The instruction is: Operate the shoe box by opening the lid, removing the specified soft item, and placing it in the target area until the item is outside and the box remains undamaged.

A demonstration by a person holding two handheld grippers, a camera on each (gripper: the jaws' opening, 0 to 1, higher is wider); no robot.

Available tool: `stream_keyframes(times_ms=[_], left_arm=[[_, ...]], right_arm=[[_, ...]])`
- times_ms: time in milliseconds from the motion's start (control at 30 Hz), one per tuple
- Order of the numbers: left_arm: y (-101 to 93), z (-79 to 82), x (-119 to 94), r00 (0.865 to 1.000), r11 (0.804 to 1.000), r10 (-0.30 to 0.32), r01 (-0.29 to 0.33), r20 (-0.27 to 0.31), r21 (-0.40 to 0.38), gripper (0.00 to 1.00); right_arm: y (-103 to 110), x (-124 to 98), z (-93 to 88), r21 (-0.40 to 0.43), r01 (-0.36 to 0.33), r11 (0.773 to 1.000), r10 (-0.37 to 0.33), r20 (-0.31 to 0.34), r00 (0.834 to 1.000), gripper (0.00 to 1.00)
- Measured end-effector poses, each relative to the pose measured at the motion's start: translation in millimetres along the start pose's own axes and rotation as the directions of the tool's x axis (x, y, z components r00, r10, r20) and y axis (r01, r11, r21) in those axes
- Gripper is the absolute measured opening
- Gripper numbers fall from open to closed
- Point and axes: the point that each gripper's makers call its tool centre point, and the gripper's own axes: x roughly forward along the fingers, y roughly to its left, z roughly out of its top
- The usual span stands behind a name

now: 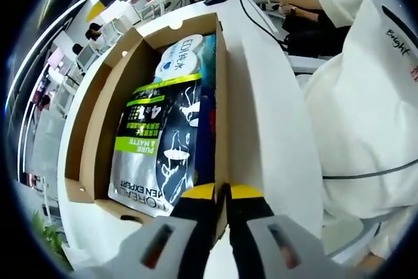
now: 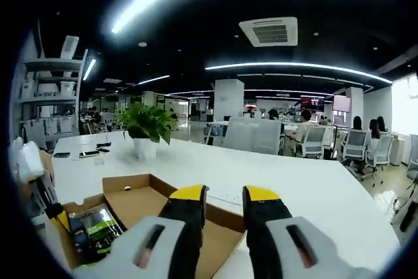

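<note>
Gripping the cardboard wall of the open shoe box (image 1: 98, 122), your left hand-held gripper (image 1: 222, 194) has its yellow-tipped jaws closed together on the box's near long side, the thin brown edge pinched between them. The box sits on the white worktop (image 1: 261, 109), its lid flap folded open, showing plain brown board inside. Lying flat in it is a soft black pouch (image 1: 160, 148) with a lime-green band and white lettering, and above that a white and blue packet (image 1: 179, 57); something dark blue lies alongside them against the wall, too hidden to identify.

In the right gripper view, your right hand-held gripper (image 2: 225, 204) hangs above the box (image 2: 144, 194) with its jaws apart and nothing between them. The black pouch (image 2: 95, 227) shows at the box's left end. A potted green plant (image 2: 147, 125) stands further back on the worktop (image 2: 313, 187), with office chairs (image 2: 356, 145) and seated people beyond. Your white sleeve (image 1: 366, 96) fills the left gripper view's right side.
</note>
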Motion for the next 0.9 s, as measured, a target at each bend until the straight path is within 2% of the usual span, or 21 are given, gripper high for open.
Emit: stream_keyframes(times_ms=[100, 167, 200, 233, 267, 367, 400, 433, 467, 500, 633, 667, 733, 833, 900], left_arm=[[0.2, -0.1, 0.1, 1.0, 1.0, 0.004, -0.004, 0.0, 0.003, 0.05], [0.3, -0.4, 0.5, 1.0, 1.0, 0.008, -0.008, 0.001, 0.003, 0.06], [0.1, -0.9, 1.4, 1.0, 1.0, 0.01, -0.01, 0.002, 0.002, 0.06], [0.0, -1.1, 1.7, 1.0, 1.0, 0.012, -0.012, 0.002, 0.004, 0.06], [-0.1, -1.1, 1.8, 1.0, 1.0, 0.013, -0.013, 0.002, 0.007, 0.06], [1.3, -0.3, 0.9, 1.0, 1.0, 0.01, -0.01, -0.008, 0.003, 0.06], [1.1, -2.7, -0.1, 0.999, 1.0, 0.011, -0.012, -0.042, -0.017, 0.06], [1.0, -2.6, 0.7, 0.999, 1.0, 0.013, -0.014, -0.051, -0.024, 0.06], [1.0, -1.5, 1.1, 0.998, 1.0, 0.016, -0.017, -0.054, -0.02, 0.06], [1.0, -2.1, 0.9, 0.998, 1.0, 0.017, -0.018, -0.057, -0.021, 0.06], [0.3, -3.4, 1.8, 0.998, 0.999, 0.016, -0.019, -0.053, -0.051, 0.06], [0.3, -3.5, 2.1, 0.998, 0.999, 0.017, -0.019, -0.055, -0.049, 0.06], [0.4, -3.8, 2.2, 0.998, 0.999, 0.017, -0.02, -0.061, -0.047, 0.06], [0.4, -3.7, 1.9, 0.999, 0.999, 0.012, -0.015, -0.053, -0.046, 0.06], [0.8, -3.5, 1.5, 0.999, 0.998, 0.003, -0.005, -0.04, -0.057, 0.06]], right_arm=[[3.7, -5.3, -0.3, 0.022, -0.014, 1.0, 0.014, -0.008, 1.0, 0.29], [15.8, -9.4, 7.0, 0.044, -0.071, 0.997, 0.069, 0.047, 0.997, 0.37], [22.0, -11.6, 5.8, 0.06, -0.096, 0.994, 0.093, 0.047, 0.995, 0.39], [28.2, -13.2, 1.4, 0.056, -0.124, 0.991, 0.123, 0.023, 0.992, 0.4], [37.5, -16.1, -7.9, 0.046, -0.159, 0.986, 0.161, -0.028, 0.987, 0.41], [46.8, -21.3, -9.7, 0.004, -0.161, 0.987, 0.161, -0.036, 0.986, 0.48], [47.2, -23.1, -9.2, -0.009, -0.155, 0.988, 0.154, -0.038, 0.987, 0.49], [46.9, -25.0, -8.1, -0.025, -0.143, 0.989, 0.142, -0.035, 0.989, 0.5], [47.7, -27.7, -4.3, -0.083, -0.144, 0.986, 0.143, -0.021, 0.99, 0.49], [49.7, -29.5, -4.5, -0.092, -0.15, 0.984, 0.148, -0.026, 0.989, 0.49], [52.4, -36.1, -1.5, -0.047, -0.172, 0.984, 0.171, -0.027, 0.985, 0.44], [53.6, -38.3, 1.9, 0.025, -0.181, 0.983, 0.181, -0.01, 0.983, 0.43], [54.8, -40.4, 6.0, 0.048, -0.207, 0.977, 0.207, 0.018, 0.978, 0.45], [45.7, -41.7, 1.4, 0.037, -0.172, 0.984, 0.172, -0.004, 0.985, 0.47], [41.4, -43.1, -4.1, 0.014, -0.162, 0.987, 0.163, -0.036, 0.986, 0.53]])
